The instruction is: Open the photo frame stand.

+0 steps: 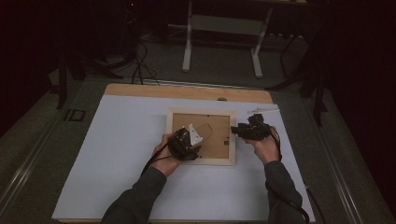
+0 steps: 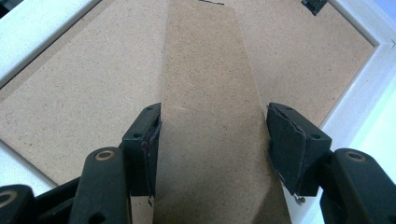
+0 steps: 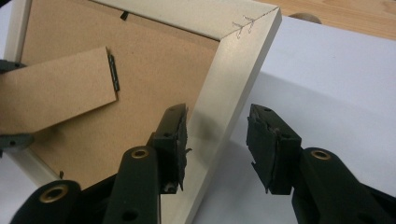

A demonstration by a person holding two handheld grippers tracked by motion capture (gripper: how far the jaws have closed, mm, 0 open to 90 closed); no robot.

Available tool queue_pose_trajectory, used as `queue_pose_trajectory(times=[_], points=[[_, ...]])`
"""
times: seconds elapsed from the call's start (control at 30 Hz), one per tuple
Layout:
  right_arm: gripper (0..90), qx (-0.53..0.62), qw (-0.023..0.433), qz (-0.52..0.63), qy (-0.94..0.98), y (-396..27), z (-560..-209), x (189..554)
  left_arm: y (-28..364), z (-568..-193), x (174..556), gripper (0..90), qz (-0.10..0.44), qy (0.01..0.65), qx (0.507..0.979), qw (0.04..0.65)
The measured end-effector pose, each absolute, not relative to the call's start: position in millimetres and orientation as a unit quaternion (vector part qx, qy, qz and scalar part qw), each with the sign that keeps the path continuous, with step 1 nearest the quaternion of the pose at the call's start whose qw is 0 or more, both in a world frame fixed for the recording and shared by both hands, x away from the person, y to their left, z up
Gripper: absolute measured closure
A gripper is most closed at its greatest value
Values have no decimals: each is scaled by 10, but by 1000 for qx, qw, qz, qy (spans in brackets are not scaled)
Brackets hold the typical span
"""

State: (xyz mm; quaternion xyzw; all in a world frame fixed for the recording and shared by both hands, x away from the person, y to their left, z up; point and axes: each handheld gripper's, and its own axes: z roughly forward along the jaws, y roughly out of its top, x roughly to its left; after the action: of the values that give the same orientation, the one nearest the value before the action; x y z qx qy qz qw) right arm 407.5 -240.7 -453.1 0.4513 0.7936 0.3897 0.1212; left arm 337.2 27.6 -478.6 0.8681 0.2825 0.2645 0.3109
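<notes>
A pale wooden picture frame [image 1: 201, 161] lies face down on the white mat, its brown backing board [image 1: 217, 126] facing up. My left gripper [image 1: 197, 140] is shut on the board's cardboard stand flap [image 2: 210, 84], with a pad against each long edge. In the right gripper view the flap [image 3: 56, 88] is raised off the board on its small hinge [image 3: 113, 72]. My right gripper [image 1: 235, 132] straddles the frame's right rail [image 3: 229, 84]. It is open [image 3: 217, 140]: one pad is at the rail's inner edge, and the other stands clear of the outer edge.
The white mat [image 1: 126, 154] covers a wooden tabletop whose far edge [image 1: 187, 91] shows. A small pale strip [image 1: 262, 110] lies just beyond the frame's far right corner. Table legs and cables stand on the dark floor behind.
</notes>
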Motion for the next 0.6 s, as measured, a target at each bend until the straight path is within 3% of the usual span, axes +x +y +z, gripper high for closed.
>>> queue_pose_trajectory(times=[0.6], points=[[565,474,55,413,775,-2441,-4595,4255,289,-4796,3334,412,278,266,865,323]])
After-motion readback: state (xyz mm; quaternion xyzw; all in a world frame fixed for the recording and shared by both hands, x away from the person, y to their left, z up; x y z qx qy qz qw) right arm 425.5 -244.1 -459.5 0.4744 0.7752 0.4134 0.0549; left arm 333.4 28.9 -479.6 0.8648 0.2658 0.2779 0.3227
